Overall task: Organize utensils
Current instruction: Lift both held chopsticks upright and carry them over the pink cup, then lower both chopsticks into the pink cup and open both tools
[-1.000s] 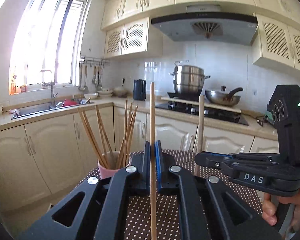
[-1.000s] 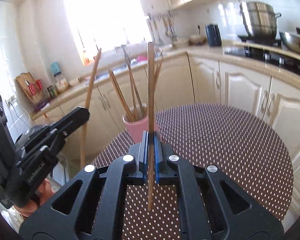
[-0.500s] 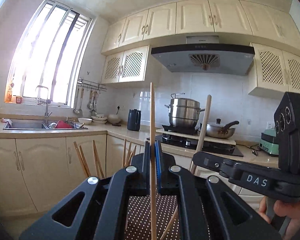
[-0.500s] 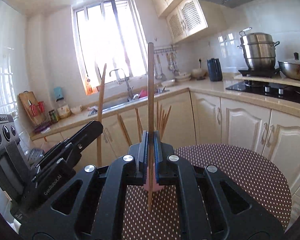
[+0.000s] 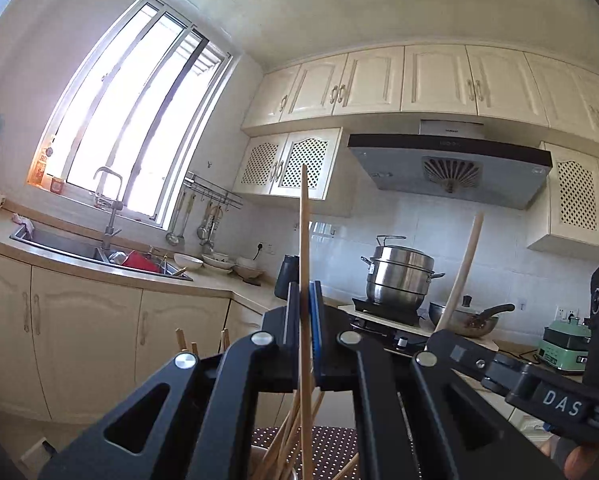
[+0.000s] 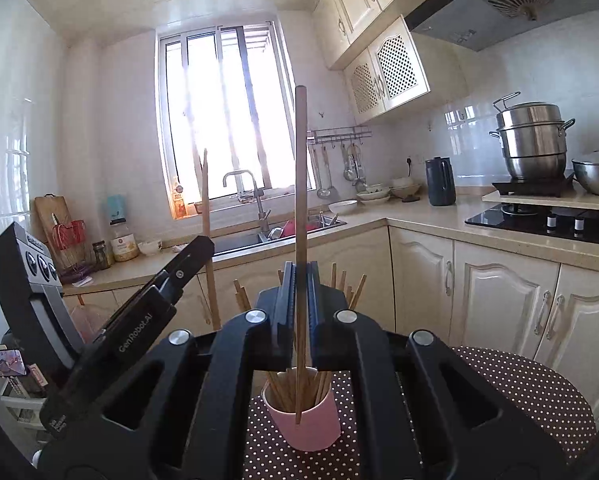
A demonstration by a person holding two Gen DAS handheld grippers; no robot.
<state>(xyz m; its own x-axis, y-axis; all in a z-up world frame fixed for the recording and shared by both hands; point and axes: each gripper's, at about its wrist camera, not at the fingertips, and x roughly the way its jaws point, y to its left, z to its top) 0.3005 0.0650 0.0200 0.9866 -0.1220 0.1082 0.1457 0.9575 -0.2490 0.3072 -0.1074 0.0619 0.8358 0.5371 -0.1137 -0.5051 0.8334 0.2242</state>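
My left gripper [image 5: 304,300] is shut on an upright wooden chopstick [image 5: 304,240]. My right gripper [image 6: 299,280] is shut on another upright chopstick [image 6: 300,200], whose lower end hangs in front of the pink cup [image 6: 304,420]. The cup holds several chopsticks and stands on the round dotted table [image 6: 519,384]. In the left wrist view only chopstick tops [image 5: 287,444] show below the fingers. The right gripper [image 5: 439,344] with its chopstick [image 5: 461,272] shows at the right there. The left gripper [image 6: 207,248] with its chopstick [image 6: 206,220] shows at the left in the right wrist view.
A kitchen counter [image 6: 419,216] runs behind the table, with a sink [image 6: 283,232], a black kettle [image 6: 439,182], a steel pot [image 6: 533,140] and a pan [image 6: 597,176] on the stove. Cream cabinets [image 6: 499,296] stand close behind the table.
Both grippers have tilted up and risen with their chopsticks, so the cup and table have dropped low in both views. The right chopstick's lower end now hangs over the cup.
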